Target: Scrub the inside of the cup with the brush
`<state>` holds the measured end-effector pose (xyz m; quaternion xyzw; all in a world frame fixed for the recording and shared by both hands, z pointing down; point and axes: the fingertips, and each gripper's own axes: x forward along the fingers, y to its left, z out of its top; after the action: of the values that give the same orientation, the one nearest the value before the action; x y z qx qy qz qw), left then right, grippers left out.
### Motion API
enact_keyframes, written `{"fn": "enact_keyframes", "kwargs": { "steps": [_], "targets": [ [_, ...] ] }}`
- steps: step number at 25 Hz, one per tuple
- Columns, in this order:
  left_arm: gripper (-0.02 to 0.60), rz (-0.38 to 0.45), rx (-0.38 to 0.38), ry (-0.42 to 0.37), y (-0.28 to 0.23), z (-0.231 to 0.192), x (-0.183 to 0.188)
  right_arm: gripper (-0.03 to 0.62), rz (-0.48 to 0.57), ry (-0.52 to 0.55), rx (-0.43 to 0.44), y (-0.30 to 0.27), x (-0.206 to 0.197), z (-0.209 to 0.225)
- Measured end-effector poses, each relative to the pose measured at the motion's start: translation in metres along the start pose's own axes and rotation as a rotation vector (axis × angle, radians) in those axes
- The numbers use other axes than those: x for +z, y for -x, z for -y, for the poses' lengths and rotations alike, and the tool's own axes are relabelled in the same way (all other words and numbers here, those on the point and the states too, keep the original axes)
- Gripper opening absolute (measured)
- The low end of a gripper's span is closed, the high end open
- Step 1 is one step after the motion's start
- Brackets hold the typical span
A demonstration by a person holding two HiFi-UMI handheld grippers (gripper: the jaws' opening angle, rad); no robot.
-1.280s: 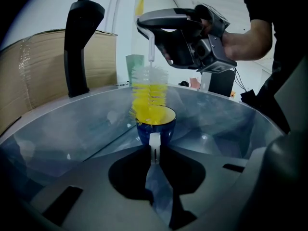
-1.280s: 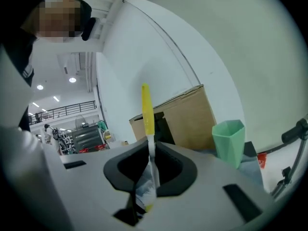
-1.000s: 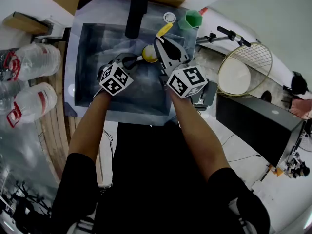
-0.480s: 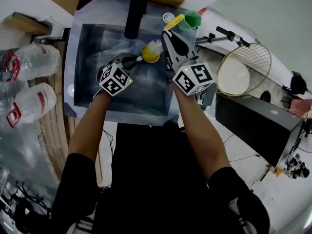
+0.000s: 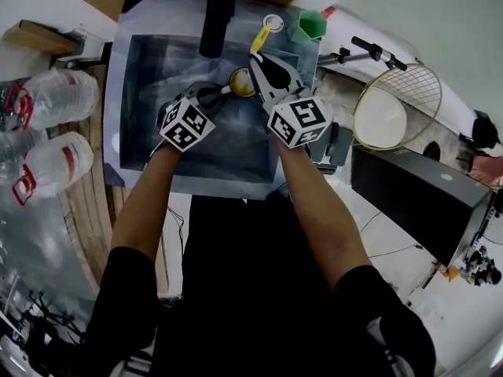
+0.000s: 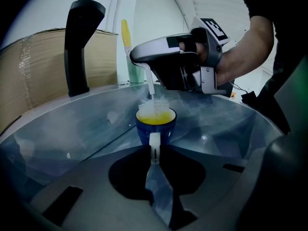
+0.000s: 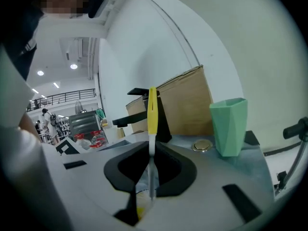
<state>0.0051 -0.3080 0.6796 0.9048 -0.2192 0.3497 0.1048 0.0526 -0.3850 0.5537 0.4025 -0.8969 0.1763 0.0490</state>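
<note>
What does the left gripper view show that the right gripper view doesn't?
Only the left gripper view: the blue outside of the cup, its white handle pinched by the left gripper, the white bristles of the brush at the rim, and the right gripper seen from outside. Only the right gripper view: bottles with red labels and a round gold fitting. Both: the brush's yellow handle, the black faucet and the cardboard box.

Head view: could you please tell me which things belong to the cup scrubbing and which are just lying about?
In use: blue cup, its handle in the left gripper; brush in the right gripper; sink.
Lying about: green tumbler; water bottles; cardboard box.
</note>
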Motion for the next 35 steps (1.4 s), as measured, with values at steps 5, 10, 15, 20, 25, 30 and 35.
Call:
{"fn": "enact_keyframes", "kwargs": {
  "steps": [5, 10, 15, 20, 25, 30, 35],
  "targets": [
    [0.070, -0.004, -0.001, 0.004, 0.001, 0.001, 0.000, 0.048, 0.007, 0.012, 0.011, 0.002, 0.016, -0.002],
    [0.069, -0.003, -0.005, 0.009, 0.001, 0.001, 0.000, 0.049, 0.041, 0.065, 0.021, 0.015, 0.039, -0.002],
    [0.069, -0.001, -0.006, 0.008, 0.001, 0.001, 0.000, 0.049, 0.026, 0.095, 0.023, 0.021, 0.034, -0.004],
    [0.069, -0.001, -0.006, 0.009, 0.000, 0.000, 0.001, 0.049, -0.011, 0.024, -0.011, 0.027, 0.000, 0.007],
    [0.069, -0.002, -0.003, 0.013, 0.001, 0.000, 0.000, 0.048, -0.002, 0.017, 0.005, 0.029, 0.010, 0.001],
    [0.069, -0.003, -0.003, 0.018, 0.001, 0.000, -0.001, 0.048, 0.058, 0.018, 0.026, 0.046, 0.040, -0.006],
    [0.069, 0.000, 0.000, 0.026, 0.000, -0.001, 0.000, 0.048, 0.006, 0.037, 0.045, 0.057, 0.020, -0.013]
  ]
}}
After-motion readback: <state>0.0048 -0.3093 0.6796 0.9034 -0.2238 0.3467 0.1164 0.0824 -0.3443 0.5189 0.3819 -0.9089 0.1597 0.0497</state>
